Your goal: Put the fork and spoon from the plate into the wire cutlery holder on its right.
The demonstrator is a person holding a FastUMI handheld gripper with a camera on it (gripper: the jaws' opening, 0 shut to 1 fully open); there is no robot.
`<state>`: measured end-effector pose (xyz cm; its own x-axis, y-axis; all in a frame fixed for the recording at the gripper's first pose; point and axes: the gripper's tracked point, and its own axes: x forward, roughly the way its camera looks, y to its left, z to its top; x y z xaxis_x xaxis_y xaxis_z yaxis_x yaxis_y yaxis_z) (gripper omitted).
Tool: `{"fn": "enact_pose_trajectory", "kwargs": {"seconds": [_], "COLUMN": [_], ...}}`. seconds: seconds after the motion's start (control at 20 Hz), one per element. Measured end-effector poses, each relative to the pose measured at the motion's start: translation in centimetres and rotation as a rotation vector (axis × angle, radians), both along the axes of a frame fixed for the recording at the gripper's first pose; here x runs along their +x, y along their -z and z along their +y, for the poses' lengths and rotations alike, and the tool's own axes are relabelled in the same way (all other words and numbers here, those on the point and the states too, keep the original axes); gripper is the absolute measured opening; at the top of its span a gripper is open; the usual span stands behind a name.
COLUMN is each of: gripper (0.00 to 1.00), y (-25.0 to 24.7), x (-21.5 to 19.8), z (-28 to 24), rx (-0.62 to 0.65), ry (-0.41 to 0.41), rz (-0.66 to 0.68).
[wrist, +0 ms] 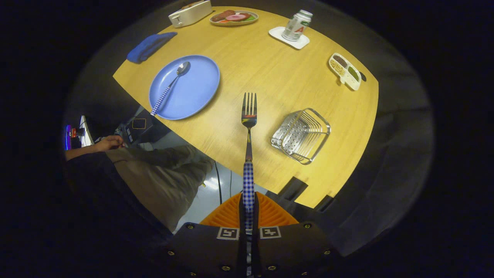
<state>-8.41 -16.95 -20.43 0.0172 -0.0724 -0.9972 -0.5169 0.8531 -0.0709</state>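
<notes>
Steel fork with a blue-and-white checked handle point(249, 116): clamped by its handle between the two fingers of the gripper point(248, 210), both pressing on it. It stands straight out ahead of the fingers, tines farthest away, held above the round light-wood table point(278, 77). Its head sits between the plate and the holder, nearer the holder.

Steel spoon with a matching checked handle point(170, 87): lies on the round blue plate point(193, 92), bowl toward the far rim, handle end reaching just over the near rim. Nothing else on the plate.

Silver wire cutlery holder point(301, 135): on the table to the right of the fork, near the table's front edge, tipped so its open mouth shows; nothing in it.

Other containers, far side of the table: white three-part dish point(344, 71) with a different filling in each part (brown, pale, green); oval plate with sliced food point(234, 17); drinks can point(296, 25) on a white coaster point(290, 38); white boxy appliance point(190, 13). A folded blue cloth point(150, 46) lies just beyond the blue plate.

Person: seated left of the gripper, legs in tan trousers point(162, 173) below the table edge, free hand point(110, 143) resting near the knee.
</notes>
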Motion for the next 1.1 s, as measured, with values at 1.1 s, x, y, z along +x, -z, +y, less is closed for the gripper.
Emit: {"fn": "enact_pose_trajectory", "kwargs": {"seconds": [1.1], "gripper": [0.05], "y": [2.8], "x": [4.5], "z": [-7.5], "rx": [-0.134], "ry": [0.068], "rz": [0.354]}}
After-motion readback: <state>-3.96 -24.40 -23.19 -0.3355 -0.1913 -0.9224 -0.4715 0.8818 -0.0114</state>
